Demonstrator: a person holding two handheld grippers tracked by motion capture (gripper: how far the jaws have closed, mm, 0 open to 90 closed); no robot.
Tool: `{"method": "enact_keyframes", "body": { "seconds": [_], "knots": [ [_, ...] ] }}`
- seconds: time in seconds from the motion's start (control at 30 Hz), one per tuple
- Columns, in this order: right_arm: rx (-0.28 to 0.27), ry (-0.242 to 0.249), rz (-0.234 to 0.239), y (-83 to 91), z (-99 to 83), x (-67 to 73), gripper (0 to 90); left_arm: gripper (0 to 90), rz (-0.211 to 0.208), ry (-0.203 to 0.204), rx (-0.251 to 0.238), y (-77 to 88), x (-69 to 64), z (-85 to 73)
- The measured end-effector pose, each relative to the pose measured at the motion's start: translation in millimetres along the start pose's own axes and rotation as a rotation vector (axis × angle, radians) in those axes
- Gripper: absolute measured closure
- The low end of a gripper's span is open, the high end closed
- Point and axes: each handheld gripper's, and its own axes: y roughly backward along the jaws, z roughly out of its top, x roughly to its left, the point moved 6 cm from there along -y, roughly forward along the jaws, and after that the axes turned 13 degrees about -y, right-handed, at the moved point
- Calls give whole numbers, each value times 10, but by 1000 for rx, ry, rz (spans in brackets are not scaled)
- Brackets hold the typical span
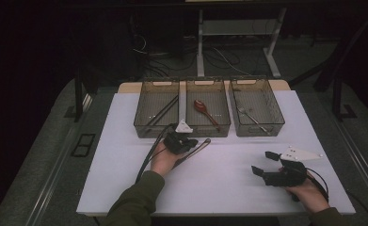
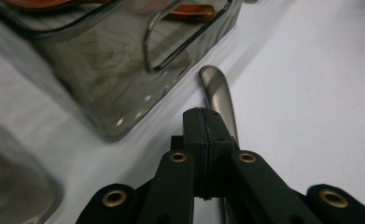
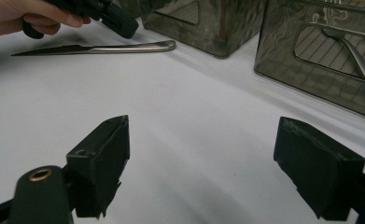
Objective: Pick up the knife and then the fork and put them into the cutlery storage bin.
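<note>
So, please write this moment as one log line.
left gripper: shut | long silver metal knife: on table beside it | right gripper: open

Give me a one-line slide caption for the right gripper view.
Open right gripper over the white table; beyond, the left gripper above a metal utensil.

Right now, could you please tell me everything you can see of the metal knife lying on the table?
The knife is one dull silver-grey metal piece, with a rounded handle end and a pointed blade. It lies flat on the white table, in front of the middle bin, apart from it. The left tongs sit over its middle with jaws together. Whether they pinch it or merely rest above it cannot be told.
</note>
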Motion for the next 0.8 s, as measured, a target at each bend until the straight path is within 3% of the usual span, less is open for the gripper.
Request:
{"method": "enact_keyframes", "body": {
  "seconds": [0.3,0.5,0.57,0.6,0.8],
  "knots": [
    [-4,1,-1,12,7,-8,176,889,-33,11,16,-55,-28,-21],
    [-7,1,0,14,12,-7,176,889,-104,-25,3,-66,-106,-4],
    [-8,0,0,16,12,-8,176,889,-126,-16,-5,-73,-159,12],
    [-8,0,-1,17,13,-9,176,889,-133,-38,-3,-74,-167,17],
    [-9,0,0,22,15,-12,176,889,-156,-50,-9,-77,-238,37]
  ]
}}
